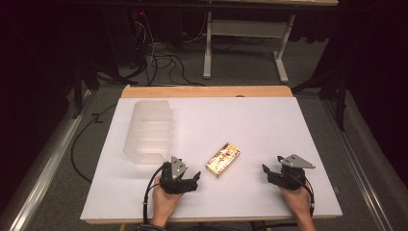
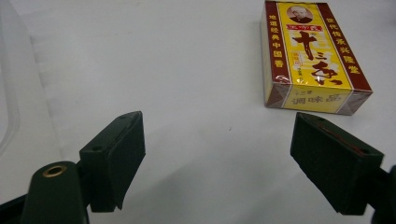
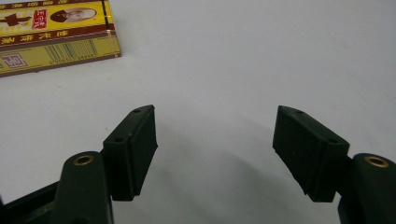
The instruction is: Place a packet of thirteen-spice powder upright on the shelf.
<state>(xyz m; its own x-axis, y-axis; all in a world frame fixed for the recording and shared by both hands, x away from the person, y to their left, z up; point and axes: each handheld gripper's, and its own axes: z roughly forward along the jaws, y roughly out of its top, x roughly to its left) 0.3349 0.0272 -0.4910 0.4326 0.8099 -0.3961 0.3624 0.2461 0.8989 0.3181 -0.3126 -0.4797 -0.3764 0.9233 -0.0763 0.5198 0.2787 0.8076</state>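
**Two grippers, one box, one clear bin**

We are looking down on a white surface [image 1: 269, 125] and counting what is lying on it: one yellow and red box [image 1: 223, 160] and one clear plastic bin [image 1: 149, 131]. The box is lying flat near the middle of the surface, toward the near edge, with its printed face up. The bin is sitting to the left of the box, well apart from it, on its side with the ribbed wall showing.

We are also counting two grippers, one in each hand. The left gripper [image 1: 194, 179] is resting near the front edge, just below the bin and to the left of the box; its jaws are standing wide apart with nothing between them. In the left gripper view the box [image 2: 314, 56] is lying ahead and to the right of the jaws, not touching them.

The right gripper [image 1: 267, 172] is resting to the right of the box, apart from it, and its jaws are spread wide too, holding nothing. In the right gripper view the box [image 3: 56, 35] is showing at the upper left corner.
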